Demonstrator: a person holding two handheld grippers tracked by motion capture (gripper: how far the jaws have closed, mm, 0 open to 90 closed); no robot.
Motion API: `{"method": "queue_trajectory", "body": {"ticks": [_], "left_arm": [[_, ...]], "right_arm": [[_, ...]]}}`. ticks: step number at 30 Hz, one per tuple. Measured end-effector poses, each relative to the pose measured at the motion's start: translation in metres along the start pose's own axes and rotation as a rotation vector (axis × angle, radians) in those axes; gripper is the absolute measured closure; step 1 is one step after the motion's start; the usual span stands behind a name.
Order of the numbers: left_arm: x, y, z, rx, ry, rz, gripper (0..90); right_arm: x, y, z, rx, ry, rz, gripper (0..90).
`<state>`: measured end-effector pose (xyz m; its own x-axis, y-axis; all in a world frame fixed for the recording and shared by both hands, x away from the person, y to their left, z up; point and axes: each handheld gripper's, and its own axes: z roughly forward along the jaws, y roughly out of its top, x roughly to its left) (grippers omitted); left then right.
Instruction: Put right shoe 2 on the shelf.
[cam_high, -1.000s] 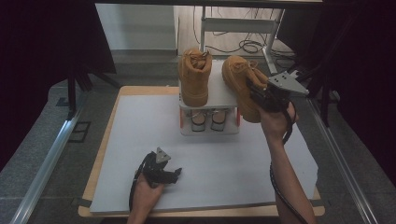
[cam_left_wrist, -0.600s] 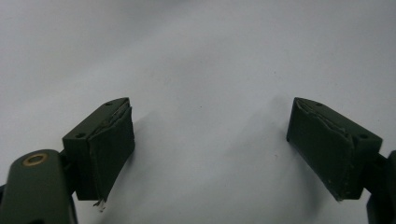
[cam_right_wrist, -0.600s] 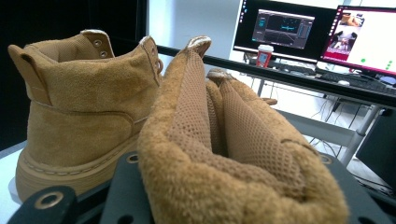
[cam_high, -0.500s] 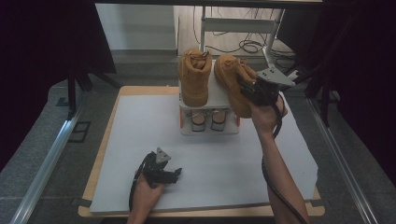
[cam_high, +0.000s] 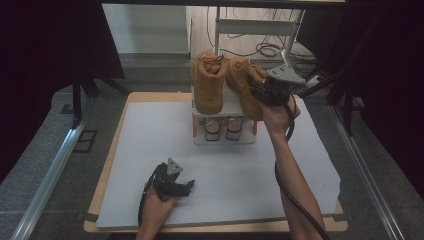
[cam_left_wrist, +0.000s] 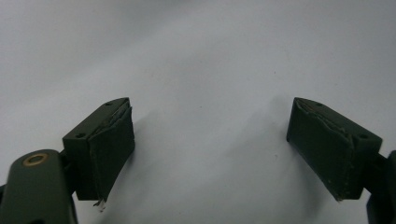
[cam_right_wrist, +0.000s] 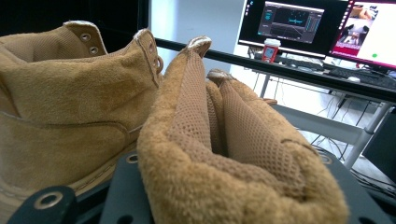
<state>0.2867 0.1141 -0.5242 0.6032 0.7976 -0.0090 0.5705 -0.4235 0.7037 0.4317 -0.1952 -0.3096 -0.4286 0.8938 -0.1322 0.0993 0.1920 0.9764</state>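
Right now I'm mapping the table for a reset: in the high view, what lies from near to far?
Left tool on the white sheet → white rack with shoes on its lower shelf → tan boots on top.

Two boots (cam_high: 209, 87) (cam_high: 244, 89) side by side atop rack (cam_high: 224, 125), shoes (cam_high: 223, 128) beneath

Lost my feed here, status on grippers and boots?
Right gripper shut on right boot over white rack. Left gripper open, idle on mat. Left boot alongside.
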Motion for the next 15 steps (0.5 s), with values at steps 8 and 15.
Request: {"method": "queue_trajectory", "body": {"ticks": [8,15], "left_arm": [[0.000,0.000,0.000,0.001,0.000,0.002,14.9],[0.000,0.000,0.000,0.001,0.002,0.005,14.9]], "right_arm": [[0.002,0.000,0.015,0.011,0.011,0.007,54.7],[0.002,0.001,0.024,0.012,0.011,0.001,51.2]]}}
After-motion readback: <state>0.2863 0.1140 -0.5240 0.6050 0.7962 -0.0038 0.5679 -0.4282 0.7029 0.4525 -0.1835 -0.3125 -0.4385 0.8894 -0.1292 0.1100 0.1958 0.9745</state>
